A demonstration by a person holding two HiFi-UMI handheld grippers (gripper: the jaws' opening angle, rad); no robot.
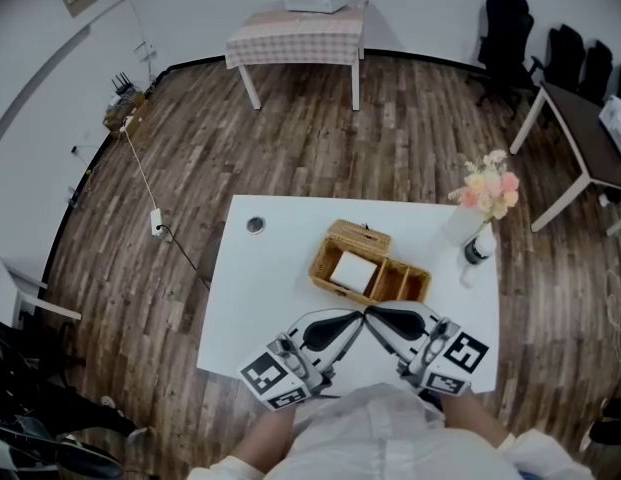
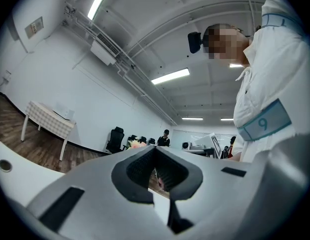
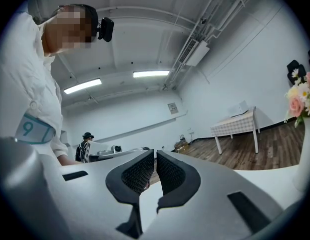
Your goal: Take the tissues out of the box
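Tissues (image 1: 352, 270) (head view only) in box (image 1: 342, 234)

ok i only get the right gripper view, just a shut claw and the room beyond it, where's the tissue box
observer: the wicker box sits on the white table, just past the right claw tip in the head view
operator: any tissues showing
observer: yes, a white tissue pack lies in an open compartment, nothing touching it
operator: and the left claw
observer: the left claw is shut and empty, its tip close beside yours on the near side of the box
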